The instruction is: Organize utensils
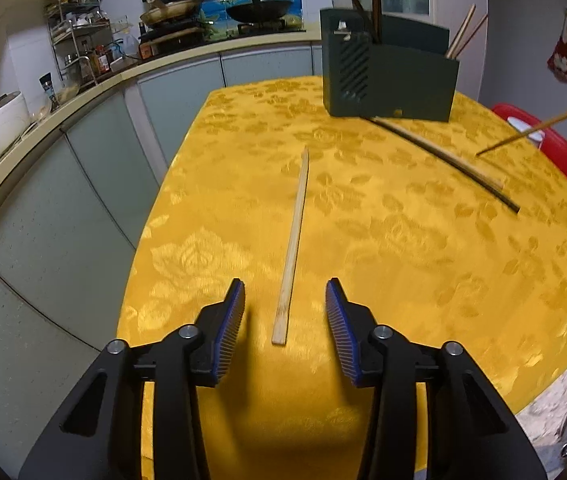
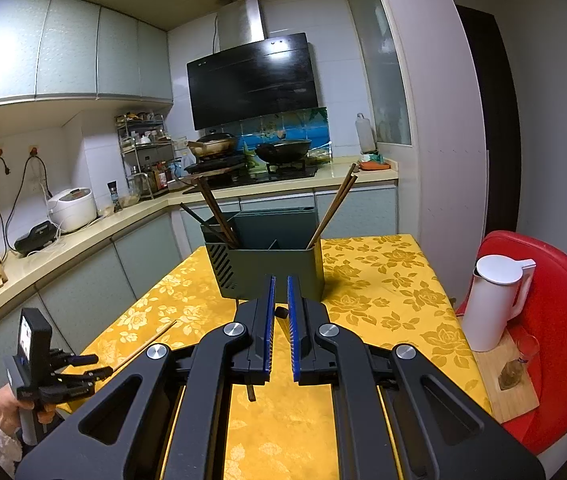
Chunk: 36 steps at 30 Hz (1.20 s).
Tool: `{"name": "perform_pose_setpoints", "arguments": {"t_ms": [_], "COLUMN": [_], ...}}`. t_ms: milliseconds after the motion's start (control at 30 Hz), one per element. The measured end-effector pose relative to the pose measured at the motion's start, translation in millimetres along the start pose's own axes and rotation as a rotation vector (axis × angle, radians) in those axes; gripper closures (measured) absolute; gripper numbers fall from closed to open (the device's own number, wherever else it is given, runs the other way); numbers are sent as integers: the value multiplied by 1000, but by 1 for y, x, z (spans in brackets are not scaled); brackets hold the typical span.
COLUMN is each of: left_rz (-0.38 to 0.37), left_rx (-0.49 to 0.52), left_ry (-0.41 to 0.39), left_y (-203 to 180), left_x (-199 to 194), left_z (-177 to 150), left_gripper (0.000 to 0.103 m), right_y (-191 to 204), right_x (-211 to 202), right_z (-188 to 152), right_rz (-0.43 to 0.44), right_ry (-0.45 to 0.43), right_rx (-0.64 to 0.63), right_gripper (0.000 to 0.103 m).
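Observation:
A pale bamboo chopstick (image 1: 292, 248) lies on the yellow tablecloth (image 1: 383, 240). Its near end sits between the fingers of my left gripper (image 1: 285, 282), which is open, its pads clear of the stick. A dark green utensil holder (image 1: 387, 76) stands at the far end with several chopsticks upright in it. In front of it a dark and a pale chopstick (image 1: 443, 156) lie together. My right gripper (image 2: 281, 280) is shut on a chopstick seen end-on (image 2: 281, 312). That chopstick (image 1: 539, 128) hovers at the right of the left wrist view. The left gripper (image 2: 103, 365) shows low left, in a hand.
A white kettle (image 2: 495, 304) and a wooden board stand on a red chair (image 2: 563, 320) right of the table. A kitchen counter (image 2: 83, 236) with a rice cooker and a stove runs along the left and back. The table's left edge drops off toward the cabinets.

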<state>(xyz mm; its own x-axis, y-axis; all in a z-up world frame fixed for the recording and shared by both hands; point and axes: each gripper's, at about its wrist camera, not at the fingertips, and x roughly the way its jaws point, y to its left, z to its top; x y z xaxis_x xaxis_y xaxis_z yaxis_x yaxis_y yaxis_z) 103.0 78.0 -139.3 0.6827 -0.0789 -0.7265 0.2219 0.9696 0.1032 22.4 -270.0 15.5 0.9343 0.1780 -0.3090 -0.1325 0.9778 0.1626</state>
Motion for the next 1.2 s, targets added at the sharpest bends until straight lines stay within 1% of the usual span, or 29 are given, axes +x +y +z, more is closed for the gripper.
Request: {"name": "perform_pose_setpoints", "arguments": {"t_ms": [100,233,267,300,333,367,433,533,600,633,900,1067,1200], "left_rz": [5,6,-2,-12,-18,-8,11,-20,-15,-15,-22,-45,-48], "left_rx": [13,7,-2,-4,1,24,46,8,14,24,57,52,63], "left_ry": [23,16,11,4,-5,-18,-22,3,19,12,-137,-180,-215], "left_y": [-1,-1,-1,-1,-3,-8,-14,-7,-8,-10,-22,-27,-31], "left_x": [5,6,6,5,5,3,4,4,2,-2,-58,-77,-87], "left_z": [-5,-11,-12,-14,-16,-18,-17,-13,-10,-8,25,45,60], "left_gripper": [76,77,80,87,91,95,96,96,96,96,96,96,96], "right_y": [-1,-1,-1,-1,-2,-2,-3,-4,-4,-3,0,-1,-2], "right_x": [0,0,0,0,0,0,-1,-2,-3,-4,-10,-11,-4], "right_z": [0,0,1,0,0,1,1,2,2,3,5,12,26], "right_rz": [1,2,3,4,4,5,4,7,9,12,22,38,52], "right_ry": [0,-1,-1,0,0,0,-1,-4,-7,-9,-30,-45,-49], "right_rx": [0,0,2,1,2,5,13,22,24,23,24,24,18], "right_gripper": [96,96,96,96,96,96,96,96,96,96,96,96,96]}}
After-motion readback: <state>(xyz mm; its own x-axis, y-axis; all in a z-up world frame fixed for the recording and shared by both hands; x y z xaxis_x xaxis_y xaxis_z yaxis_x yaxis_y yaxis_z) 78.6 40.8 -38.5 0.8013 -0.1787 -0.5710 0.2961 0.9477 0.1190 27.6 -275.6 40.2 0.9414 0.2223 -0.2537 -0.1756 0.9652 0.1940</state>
